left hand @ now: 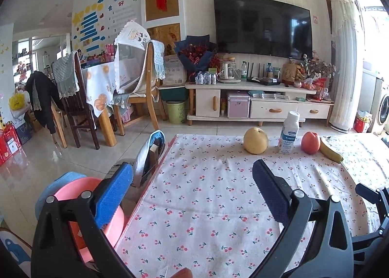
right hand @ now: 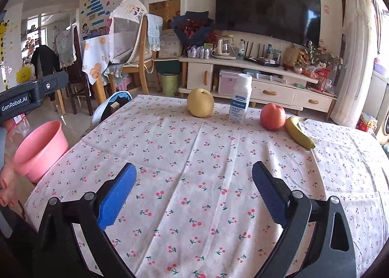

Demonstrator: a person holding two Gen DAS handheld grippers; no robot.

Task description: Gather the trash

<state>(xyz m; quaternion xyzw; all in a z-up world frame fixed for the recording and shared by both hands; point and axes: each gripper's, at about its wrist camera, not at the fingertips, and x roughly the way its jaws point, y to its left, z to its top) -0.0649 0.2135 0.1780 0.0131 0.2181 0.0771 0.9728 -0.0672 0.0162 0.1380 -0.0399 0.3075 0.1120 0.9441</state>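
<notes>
Both grippers, left [left hand: 192,175] and right [right hand: 193,177], gape empty over my table [right hand: 194,156]; bottle [right hand: 239,100] stands uncollected, pink bin [right hand: 40,150] waiting alongside.

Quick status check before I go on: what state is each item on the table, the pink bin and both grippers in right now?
Milk bottle: upright, cap on.
Pear: upright on the cloth, whole.
Apple: whole, next to the banana.
Banana: unpeeled, lying flat.
Pink bin: upright beside the table; its contents can't be seen.
Left gripper: open, nothing between the jaws.
Right gripper: open, nothing between the jaws.
</notes>
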